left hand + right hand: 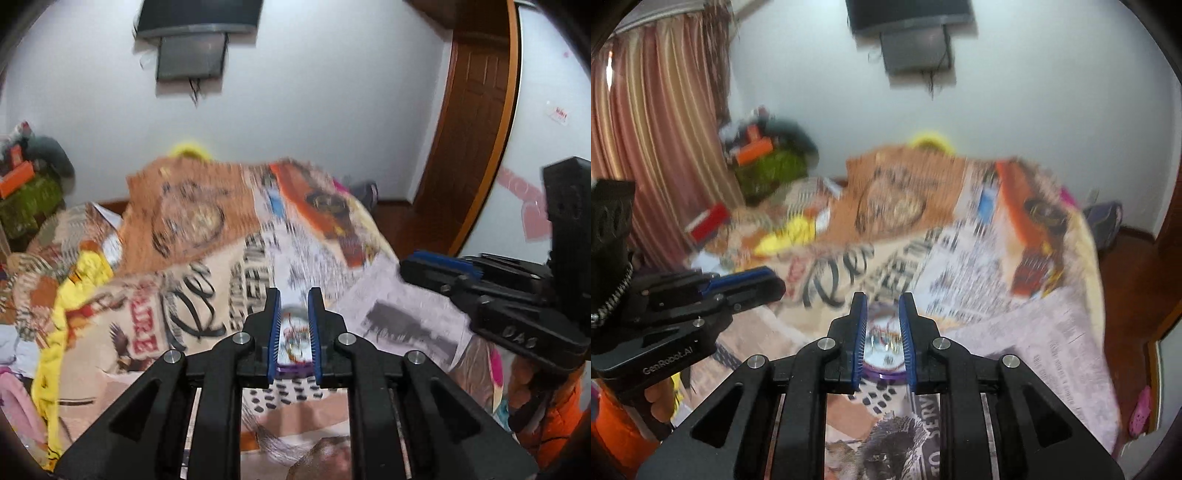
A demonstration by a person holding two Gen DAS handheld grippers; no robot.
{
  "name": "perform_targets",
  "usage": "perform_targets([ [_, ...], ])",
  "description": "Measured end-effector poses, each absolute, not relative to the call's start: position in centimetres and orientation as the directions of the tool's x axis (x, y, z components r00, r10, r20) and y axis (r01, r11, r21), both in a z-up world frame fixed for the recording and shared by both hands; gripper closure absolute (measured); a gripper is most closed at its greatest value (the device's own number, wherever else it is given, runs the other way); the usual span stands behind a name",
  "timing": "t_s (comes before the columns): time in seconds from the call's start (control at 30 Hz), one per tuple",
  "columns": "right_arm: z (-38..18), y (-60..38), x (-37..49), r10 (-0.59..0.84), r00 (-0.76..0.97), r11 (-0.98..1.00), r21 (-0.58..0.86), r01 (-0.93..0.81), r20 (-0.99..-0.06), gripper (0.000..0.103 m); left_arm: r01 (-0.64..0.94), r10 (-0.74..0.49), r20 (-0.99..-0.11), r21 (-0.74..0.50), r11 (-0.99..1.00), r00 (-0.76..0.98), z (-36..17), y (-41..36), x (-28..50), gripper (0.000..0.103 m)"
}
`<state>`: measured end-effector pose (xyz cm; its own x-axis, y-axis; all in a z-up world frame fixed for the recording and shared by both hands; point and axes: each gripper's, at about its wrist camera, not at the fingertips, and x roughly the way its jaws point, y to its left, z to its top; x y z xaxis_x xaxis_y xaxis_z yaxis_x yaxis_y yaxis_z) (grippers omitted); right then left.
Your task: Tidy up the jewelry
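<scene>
While both views are blurring with motion, the step in hand is looking like carrying a small round case (885,352) over the bed (1015,302), so steadiness is counting more than speed.

Right hand-held gripper (883,332): the case, clear on top with a purple rim at its base, is sitting between the blue pads (907,332), which are standing close on either side of it. Probably gripping it, though I cannot tell whether the pads are actually touching its sides.

Left hand-held gripper (294,325): its own view is showing a similar purple-rimmed round thing (295,338) between its pads. Whether that is a second piece held, or something lying on the bed behind, I cannot tell. From the right view the left fingers are looking nearly together.

Advice: keeping the case level, lowering it onto a flat part of the printed bedspread (192,229) near the bed's near edge, and releasing only once it is resting.

Contents of the case: too blurred to name.
</scene>
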<state>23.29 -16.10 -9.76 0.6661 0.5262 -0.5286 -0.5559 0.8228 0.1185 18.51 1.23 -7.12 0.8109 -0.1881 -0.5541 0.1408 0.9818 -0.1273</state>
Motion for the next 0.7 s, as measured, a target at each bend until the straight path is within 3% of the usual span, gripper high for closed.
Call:
perform_targets([
  [0.3, -2.1, -18.4, 14.1, 0.495, 0.842, 0.866, 0.043, -0.498, -0.214, 0.087, 0.103, -0.12, -0.32, -0.07, 0.992, 0.94, -0.1, 0.3, 11.2, 0.088],
  [0.37, -1.2, -18.5, 12.2, 0.47, 0.869, 0.881, 0.017, -0.473, -0.155, 0.087, 0.097, -0.112, -0.269, -0.068, 0.993, 0.957, 0.9, 0.2, 9.5, 0.081],
  [0.43, -0.6, -18.3, 10.9, 0.453, 0.883, 0.89, -0.003, -0.457, -0.121, 0.087, 0.078, -0.091, -0.225, -0.065, 0.995, 0.97, 1.4, 0.0, 8.1, 0.062],
  [0.5, -0.4, -18.0, 9.9, 0.433, 0.896, 0.899, -0.019, -0.437, -0.1, 0.084, 0.062, -0.073, -0.181, -0.065, 0.996, 0.981, 1.9, 0.0, 6.7, 0.05],
  [0.53, -0.5, -17.8, 9.9, 0.427, 0.899, 0.902, -0.022, -0.431, -0.098, 0.08, 0.06, -0.071, -0.164, -0.066, 0.996, 0.984, 2.0, 0.0, 6.1, 0.048],
  [0.6, -0.7, -17.4, 9.6, 0.409, 0.908, 0.911, -0.022, -0.412, -0.09, 0.042, 0.055, -0.065, -0.152, -0.068, 0.996, 0.986, 2.1, 0.1, 5.4, 0.043],
  [0.67, -0.8, -17.4, 9.1, 0.386, 0.92, 0.921, -0.018, -0.388, -0.064, 0.023, 0.043, -0.053, -0.147, -0.068, 0.997, 0.988, 2.0, 0.2, 5.0, 0.032],
  [0.7, -0.9, -17.4, 8.9, 0.376, 0.925, 0.926, -0.017, -0.377, -0.054, 0.018, 0.037, -0.046, -0.142, -0.066, 0.997, 0.989, 1.9, 0.2, 4.8, 0.025],
])
